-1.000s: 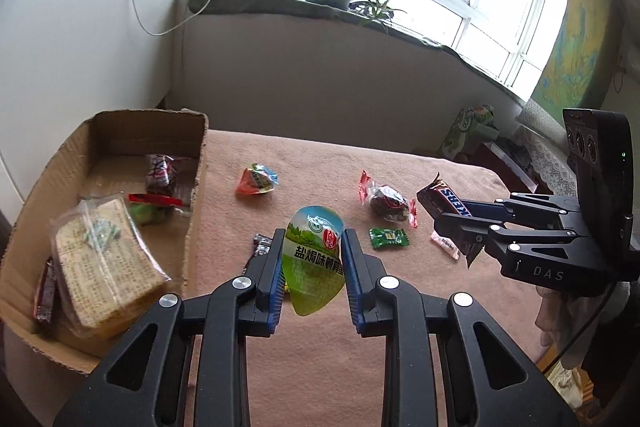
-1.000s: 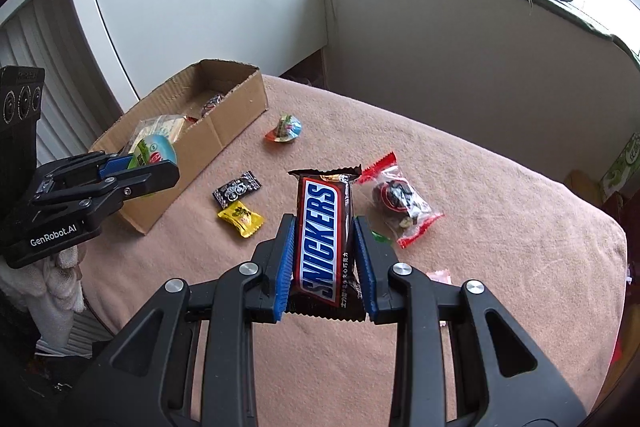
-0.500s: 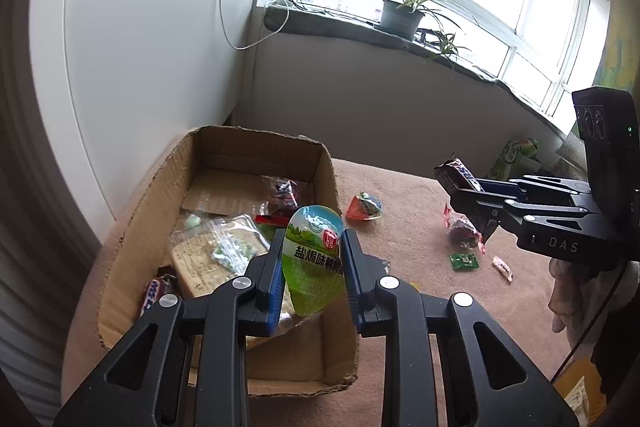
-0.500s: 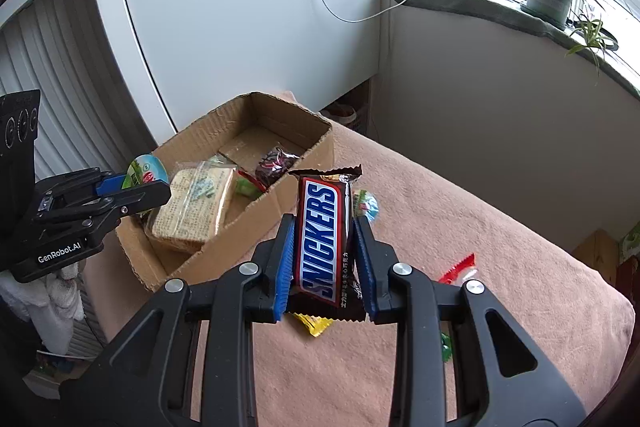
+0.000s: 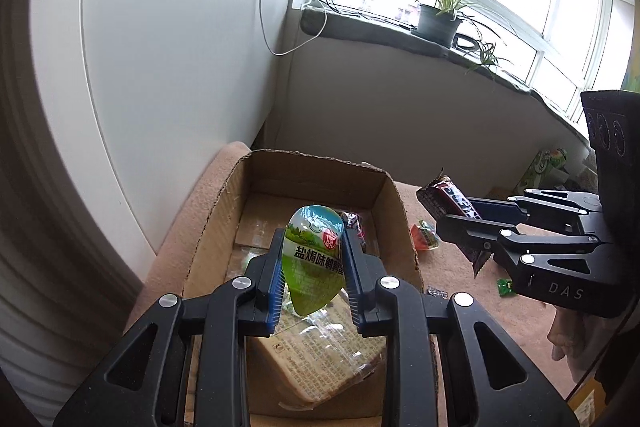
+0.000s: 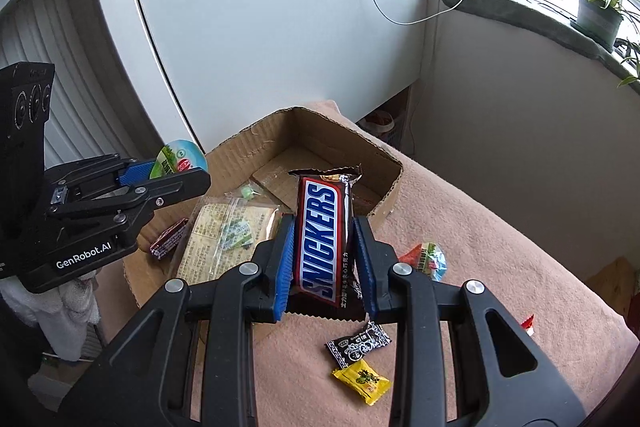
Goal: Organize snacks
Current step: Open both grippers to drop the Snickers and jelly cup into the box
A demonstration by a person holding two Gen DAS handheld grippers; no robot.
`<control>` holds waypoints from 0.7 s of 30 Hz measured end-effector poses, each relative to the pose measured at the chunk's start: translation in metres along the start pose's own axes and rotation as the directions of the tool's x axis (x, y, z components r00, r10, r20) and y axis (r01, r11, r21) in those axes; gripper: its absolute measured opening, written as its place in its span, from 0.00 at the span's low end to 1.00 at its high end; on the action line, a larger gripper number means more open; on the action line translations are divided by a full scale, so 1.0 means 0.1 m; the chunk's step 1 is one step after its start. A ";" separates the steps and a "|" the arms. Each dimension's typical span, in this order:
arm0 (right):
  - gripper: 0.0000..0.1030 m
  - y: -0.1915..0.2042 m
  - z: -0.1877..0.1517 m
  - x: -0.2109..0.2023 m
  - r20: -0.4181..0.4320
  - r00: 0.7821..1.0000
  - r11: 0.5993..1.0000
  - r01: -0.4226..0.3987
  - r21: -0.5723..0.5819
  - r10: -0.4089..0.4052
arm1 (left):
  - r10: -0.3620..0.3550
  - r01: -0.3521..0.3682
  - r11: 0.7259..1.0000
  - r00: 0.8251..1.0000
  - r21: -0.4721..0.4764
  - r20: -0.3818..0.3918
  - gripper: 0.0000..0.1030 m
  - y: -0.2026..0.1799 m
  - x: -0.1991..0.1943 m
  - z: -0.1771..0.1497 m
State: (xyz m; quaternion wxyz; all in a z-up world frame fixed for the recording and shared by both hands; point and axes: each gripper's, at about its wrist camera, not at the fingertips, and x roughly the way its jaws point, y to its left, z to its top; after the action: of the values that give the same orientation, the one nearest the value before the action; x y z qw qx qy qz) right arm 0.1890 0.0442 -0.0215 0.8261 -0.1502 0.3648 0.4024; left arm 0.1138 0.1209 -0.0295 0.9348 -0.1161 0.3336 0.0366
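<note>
My left gripper [image 5: 314, 259] is shut on a green egg-shaped snack pack [image 5: 314, 259] and holds it above the open cardboard box [image 5: 316, 171]. My right gripper [image 6: 325, 247] is shut on a Snickers bar [image 6: 325, 239], held over the box's near right edge [image 6: 384, 211]. The box holds a clear-wrapped cracker pack [image 6: 224, 231] and some small sweets. The right gripper shows in the left wrist view [image 5: 460, 223], to the right of the box. The left gripper shows in the right wrist view [image 6: 176, 175], over the box's left side.
The box sits on a pink cloth-covered table [image 6: 500, 259] by a white wall. Loose sweets lie on the cloth: a black one [image 6: 358, 345], a yellow one [image 6: 362, 381], a red-green one [image 6: 428, 259]. A windowsill with a potted plant [image 5: 438, 19] is behind.
Both grippers have moved left from over the cloth to the box, each still holding its snack. The box now fills the middle of both views.
</note>
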 end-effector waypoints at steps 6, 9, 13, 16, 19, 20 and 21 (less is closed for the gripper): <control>0.29 0.09 0.07 0.19 -0.025 1.000 1.000 -0.020 -0.006 0.020 | 0.014 -0.014 1.000 1.000 -0.006 -0.017 0.24 0.05 0.07 -0.01; 0.29 0.11 0.10 0.26 -0.036 0.999 0.999 -0.031 -0.007 0.031 | 0.021 -0.021 1.000 1.000 -0.009 -0.023 0.24 0.07 0.10 -0.01; 0.29 0.15 0.12 0.29 -0.037 0.999 0.999 -0.036 -0.019 0.035 | 0.030 -0.030 0.999 0.999 -0.017 -0.022 0.24 0.10 0.08 -0.02; 0.47 0.14 0.13 0.23 -0.014 1.000 1.000 -0.022 -0.015 0.021 | 0.038 -0.038 0.999 0.999 -0.029 -0.019 0.35 0.12 0.05 -0.02; 0.56 0.11 0.13 0.09 0.020 1.000 1.000 -0.011 -0.006 0.012 | 0.028 -0.028 0.999 1.000 -0.033 -0.006 0.49 0.13 -0.02 -0.02; 0.56 0.09 0.12 0.04 0.027 1.000 1.000 -0.008 -0.003 0.008 | 0.031 -0.031 0.999 1.000 -0.034 -0.001 0.50 0.13 -0.04 -0.02; 0.56 0.08 0.12 -0.02 0.036 0.999 1.000 -0.002 0.000 0.002 | 0.035 -0.035 0.999 0.999 -0.035 0.002 0.55 0.12 -0.07 -0.02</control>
State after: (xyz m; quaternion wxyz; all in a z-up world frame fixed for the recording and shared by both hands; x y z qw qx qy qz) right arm 0.1876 0.0547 -0.0118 0.8322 -0.1426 0.3499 0.4057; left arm 0.1050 0.1321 -0.0288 0.9324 -0.1263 0.3336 0.0588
